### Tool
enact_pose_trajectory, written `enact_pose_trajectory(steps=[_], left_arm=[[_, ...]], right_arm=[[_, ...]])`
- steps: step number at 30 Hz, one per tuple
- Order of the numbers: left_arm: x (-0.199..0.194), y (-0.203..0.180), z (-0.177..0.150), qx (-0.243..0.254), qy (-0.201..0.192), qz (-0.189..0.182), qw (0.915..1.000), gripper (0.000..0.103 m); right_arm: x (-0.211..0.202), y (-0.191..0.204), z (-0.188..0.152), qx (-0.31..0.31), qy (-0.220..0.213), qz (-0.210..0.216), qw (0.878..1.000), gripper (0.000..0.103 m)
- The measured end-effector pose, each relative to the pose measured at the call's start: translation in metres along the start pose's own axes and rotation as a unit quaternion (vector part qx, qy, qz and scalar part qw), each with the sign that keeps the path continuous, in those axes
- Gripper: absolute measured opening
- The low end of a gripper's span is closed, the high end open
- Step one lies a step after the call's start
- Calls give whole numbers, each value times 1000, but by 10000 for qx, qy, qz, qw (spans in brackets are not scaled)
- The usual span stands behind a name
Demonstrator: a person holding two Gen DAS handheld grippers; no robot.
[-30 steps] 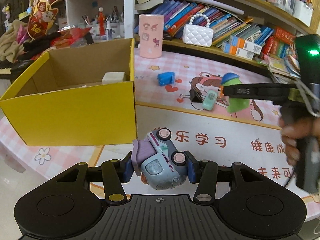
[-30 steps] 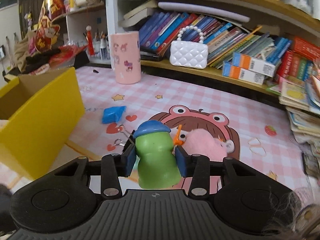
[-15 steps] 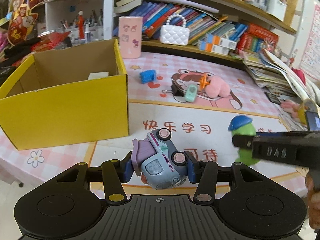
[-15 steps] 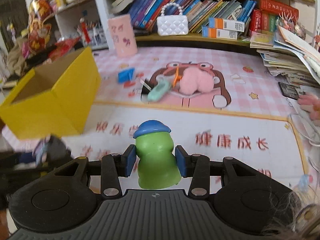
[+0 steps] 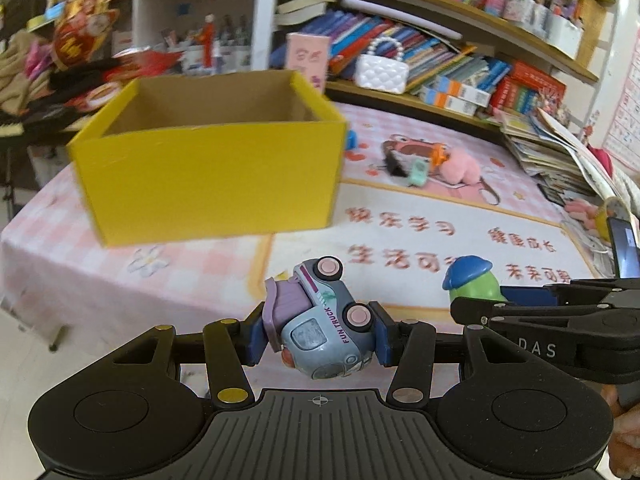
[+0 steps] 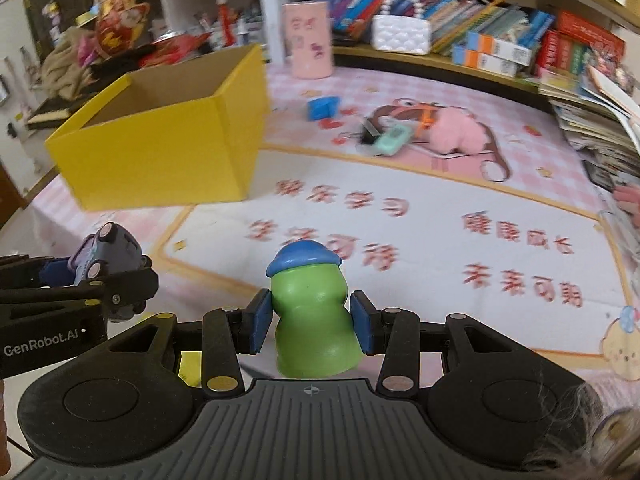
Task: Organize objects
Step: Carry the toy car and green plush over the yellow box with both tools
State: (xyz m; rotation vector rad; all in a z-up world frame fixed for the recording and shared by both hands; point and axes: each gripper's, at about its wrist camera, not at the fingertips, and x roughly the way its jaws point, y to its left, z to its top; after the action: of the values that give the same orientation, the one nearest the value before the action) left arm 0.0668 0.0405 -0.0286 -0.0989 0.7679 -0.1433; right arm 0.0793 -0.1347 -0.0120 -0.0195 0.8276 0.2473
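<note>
My left gripper (image 5: 318,336) is shut on a grey-blue toy truck (image 5: 320,324) with pink wheels, held tilted near the table's front edge. My right gripper (image 6: 310,324) is shut on a green figure with a blue cap (image 6: 310,312). That figure also shows in the left wrist view (image 5: 474,282), to the right of the truck. The truck also shows in the right wrist view (image 6: 106,256), at the left. An open yellow cardboard box (image 5: 212,172) stands on the table beyond and left of both grippers; it also shows in the right wrist view (image 6: 160,152).
On the pink mat (image 6: 400,216) lie a blue block (image 6: 322,108), a mint clip (image 6: 394,140), a black binder clip (image 6: 370,132) and a pink plush (image 6: 456,130). A pink cup (image 6: 308,40), a white purse (image 6: 400,32) and bookshelves stand behind. Stacked books (image 5: 560,152) lie at the right.
Both grippers have pulled back toward the table's front edge with their toys still held. The right gripper, first out over the mat, is now beside the left one.
</note>
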Motion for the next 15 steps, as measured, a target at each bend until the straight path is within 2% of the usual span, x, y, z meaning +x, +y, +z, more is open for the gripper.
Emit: enact_pose_trajectory(steps=[15], left_arm=[[-46, 64, -30, -273, -157, 413, 9987, 49]], right_arm=[[-7, 86, -19, -437, -24, 470, 9979, 40]])
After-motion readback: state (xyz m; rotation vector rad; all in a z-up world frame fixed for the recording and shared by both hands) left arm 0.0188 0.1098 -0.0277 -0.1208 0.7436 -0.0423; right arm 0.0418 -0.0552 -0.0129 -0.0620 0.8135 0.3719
